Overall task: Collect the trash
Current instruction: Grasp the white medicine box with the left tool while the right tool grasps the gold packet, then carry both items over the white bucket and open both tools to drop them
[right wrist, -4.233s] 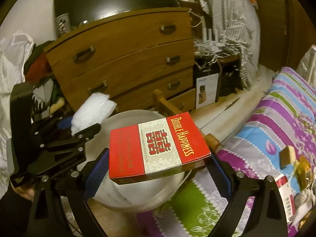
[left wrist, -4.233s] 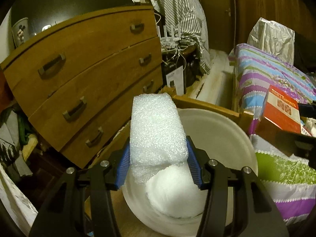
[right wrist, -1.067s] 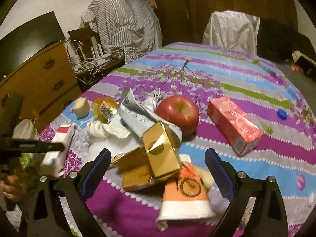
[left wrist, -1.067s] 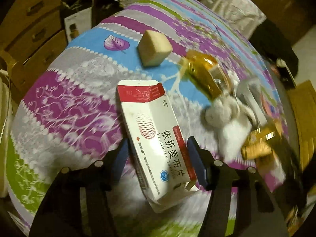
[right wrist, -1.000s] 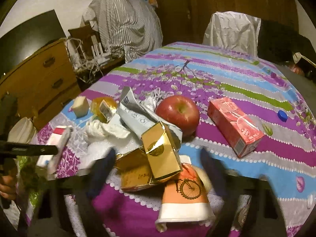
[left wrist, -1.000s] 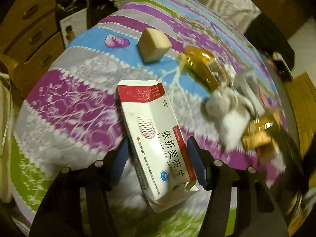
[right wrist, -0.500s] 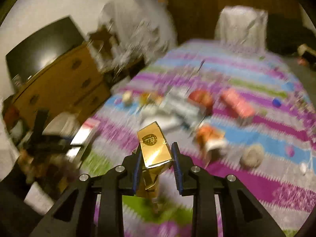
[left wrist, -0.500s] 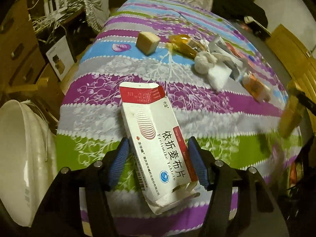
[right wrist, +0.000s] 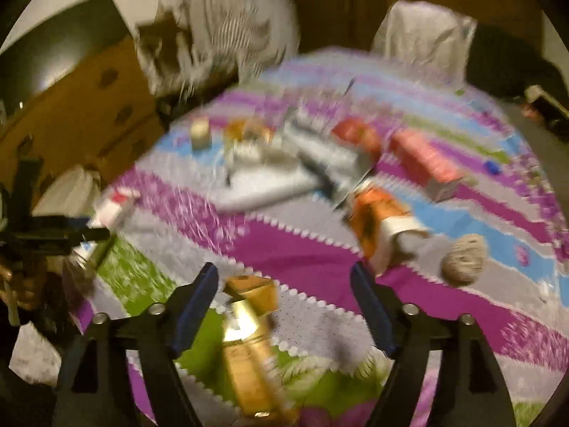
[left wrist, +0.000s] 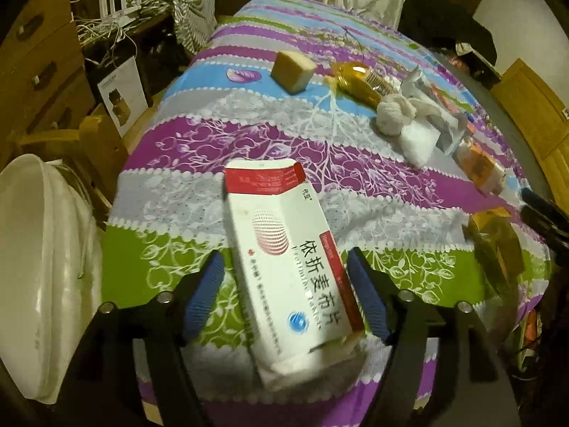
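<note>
1. Far left: big white plastic bin [left wrist: 42,249], standing just off the edge of the striped purple-and-green tabletop [left wrist: 199,135]. Presumably where everything goes.
2. Next over, left gripper [left wrist: 282,267], partly closed on a white-and-red cardboard medicine carton [left wrist: 270,210]. Holding it by the lower half, lifted clear of the cloth, slanted, red end pointing away. Looks pinched more on the right pad than the left, so could twist out on the swing to the bin and land on the floor.
3. Middle of the tabletop: tan foam cube [left wrist: 293,71], balled white tissue [left wrist: 394,117] and crumpled wrappers, all waiting. Red apple [right wrist: 355,133] sitting in the same heap. Easy to grab by mistake, and probably not trash.
4. Right side: right gripper [right wrist: 282,274], spread wide, gripping nothing. Shiny gold cardboard carton [right wrist: 249,348] low between the fingers, nearer the left one, touching neither pad. Too blurry to say whether lying on the cloth or mid-air. Right at the tabletop's edge, nowhere near the bin, so likely to slide off.
</note>
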`<state>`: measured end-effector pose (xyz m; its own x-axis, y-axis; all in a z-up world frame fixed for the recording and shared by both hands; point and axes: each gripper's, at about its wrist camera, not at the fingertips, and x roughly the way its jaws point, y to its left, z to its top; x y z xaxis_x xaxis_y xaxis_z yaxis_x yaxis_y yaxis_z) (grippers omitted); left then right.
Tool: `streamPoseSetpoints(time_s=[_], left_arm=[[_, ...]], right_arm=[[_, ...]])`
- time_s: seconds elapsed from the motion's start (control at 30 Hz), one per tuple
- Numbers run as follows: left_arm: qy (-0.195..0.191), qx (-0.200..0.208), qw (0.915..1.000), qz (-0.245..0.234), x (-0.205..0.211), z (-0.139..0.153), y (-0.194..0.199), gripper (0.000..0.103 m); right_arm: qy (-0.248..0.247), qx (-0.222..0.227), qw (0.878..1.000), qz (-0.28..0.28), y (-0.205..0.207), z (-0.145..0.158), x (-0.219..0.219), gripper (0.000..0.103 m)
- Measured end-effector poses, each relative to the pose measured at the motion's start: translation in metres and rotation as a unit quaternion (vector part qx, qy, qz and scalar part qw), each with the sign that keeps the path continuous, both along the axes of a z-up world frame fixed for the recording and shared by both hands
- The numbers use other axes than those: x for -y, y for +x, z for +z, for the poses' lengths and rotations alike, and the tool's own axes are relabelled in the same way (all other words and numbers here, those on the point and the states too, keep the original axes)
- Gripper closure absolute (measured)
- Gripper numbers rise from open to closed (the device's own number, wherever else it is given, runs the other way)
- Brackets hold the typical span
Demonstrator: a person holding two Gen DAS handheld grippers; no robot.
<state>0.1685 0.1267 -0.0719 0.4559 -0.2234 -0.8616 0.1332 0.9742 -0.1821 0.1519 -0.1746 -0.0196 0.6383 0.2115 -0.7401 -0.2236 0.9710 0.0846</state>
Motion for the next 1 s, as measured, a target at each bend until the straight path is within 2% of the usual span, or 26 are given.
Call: streamPoseSetpoints(time_s=[0.07,0.13,0.2,0.27,0.3,0.37,0.4,0.5,0.57,0.67,0.7,0.73,0.77,0.8,0.83,0.87,1.0], left_arm=[[-0.008,0.014,0.9999,-0.002,-0.004,0.008,-0.01,0.02],[-0.015,0.027,0.9995,-0.002,-0.008,0.014,-0.021,0.018],[-0.018,0.036,0.9992,0.002,-0.009,0.017,-0.029,0.015],[-0.002,0.049,0.9988,0.007,-0.003,0.017,-0.034,0.014],[0.006,0.052,0.9986,0.008,0.0,0.016,-0.035,0.014],[0.021,0.051,0.9984,0.011,0.008,0.011,-0.034,0.014],[0.02,0.049,0.9986,0.009,0.01,0.008,-0.033,0.014],[0.032,0.04,0.9986,0.01,0.014,-0.003,-0.029,0.014],[0.03,0.031,0.999,0.016,0.014,-0.007,-0.027,0.014],[0.013,0.028,0.9992,0.025,0.011,-0.006,-0.026,0.014],[0.012,0.026,0.9993,0.024,0.012,-0.007,-0.025,0.014],[0.014,0.025,0.9993,0.023,0.014,-0.009,-0.025,0.015],[0.023,0.026,0.9991,0.023,0.016,-0.011,-0.026,0.024],[0.037,0.027,0.9986,0.025,0.018,-0.014,-0.027,0.032],[0.056,0.034,0.9974,0.028,0.021,-0.016,-0.029,0.037],[0.069,0.043,0.9962,0.029,0.023,-0.017,-0.032,0.044],[0.061,0.051,0.9958,0.044,0.016,-0.011,-0.039,0.052]], right_arm=[[0.011,0.022,1.0,-0.003,-0.019,0.01,0.006,0.009],[0.021,0.025,0.999,0.006,-0.039,0.01,0.007,0.005],[0.022,0.018,0.999,0.019,-0.053,0.0,0.004,0.005],[-0.005,-0.001,1.0,0.028,-0.058,-0.018,-0.003,0.005],[-0.027,-0.007,0.999,0.021,-0.054,-0.028,-0.006,0.005],[-0.032,-0.008,0.999,0.004,-0.047,-0.039,-0.003,0.005],[-0.02,-0.015,1.0,0.001,-0.043,-0.046,0.001,0.005],[0.054,-0.083,0.995,-0.027,-0.021,-0.073,0.021,0.005],[0.109,-0.081,0.99,-0.04,-0.022,-0.076,0.034,0.005],[0.147,-0.083,0.985,-0.046,-0.027,-0.073,0.043,0.006],[0.144,-0.083,0.985,-0.045,-0.029,-0.073,0.044,0.008],[0.127,-0.085,0.987,-0.04,-0.029,-0.074,0.04,0.023],[0.109,-0.085,0.99,-0.041,-0.028,-0.075,0.037,0.04],[0.093,-0.084,0.991,-0.043,-0.029,-0.076,0.035,0.045],[0.077,-0.08,0.993,-0.047,-0.03,-0.076,0.033,0.046],[0.082,-0.076,0.993,-0.046,-0.031,-0.074,0.033,0.048],[0.084,-0.057,0.993,-0.052,-0.043,-0.07,0.028,0.05]])
